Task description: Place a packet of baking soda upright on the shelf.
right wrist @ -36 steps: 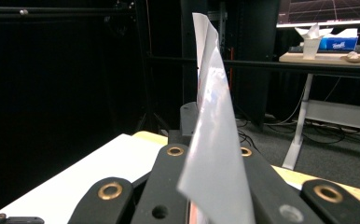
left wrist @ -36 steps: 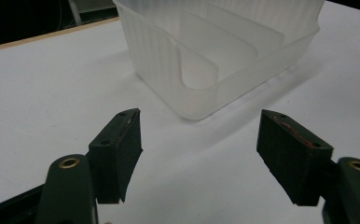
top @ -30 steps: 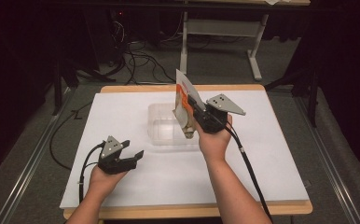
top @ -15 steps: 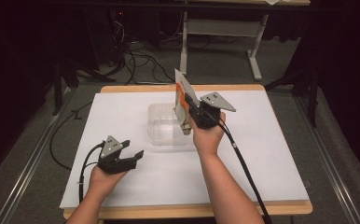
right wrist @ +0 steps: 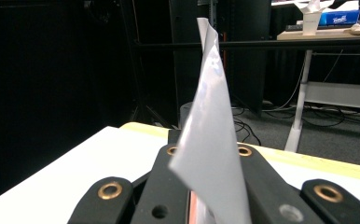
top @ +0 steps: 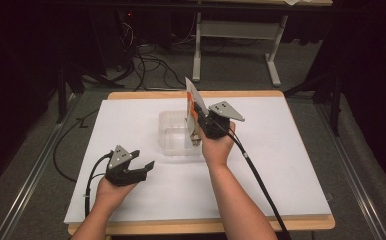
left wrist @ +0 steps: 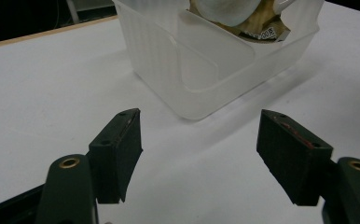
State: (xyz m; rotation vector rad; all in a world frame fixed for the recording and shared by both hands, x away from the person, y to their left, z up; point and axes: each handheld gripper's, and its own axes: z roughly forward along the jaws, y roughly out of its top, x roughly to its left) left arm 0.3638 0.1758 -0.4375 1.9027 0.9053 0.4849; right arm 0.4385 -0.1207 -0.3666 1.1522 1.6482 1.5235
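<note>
1. The white-covered rectangular table (top: 281, 165) gives a flat, matt bed; nothing on it looks likely to slide by itself.
2. The translucent frosted plastic tub (top: 173, 137) sits near the table's middle. I judge it light and fairly stiff, with thin ribbed walls (left wrist: 169, 51) that would flex under a hard pinch (better taken at the rim).
3. The flat white packet with an orange band (top: 193, 107) stands on edge over the tub's right side, its lower end already inside, as the left gripper view suggests (left wrist: 243, 18). It looks thin, light and bendy, its glossy face (right wrist: 211, 140) probably slippery; a hold near a sealed edge is safest, and squeezing the middle could crush the contents.
4. The right gripper (top: 200, 116) is clamped on that packet, jaws closed on its lower part.
5. The left gripper (top: 143, 162) rests low on the table, near the tub, jaws spread wide with nothing between the pads (left wrist: 122, 149).
</note>
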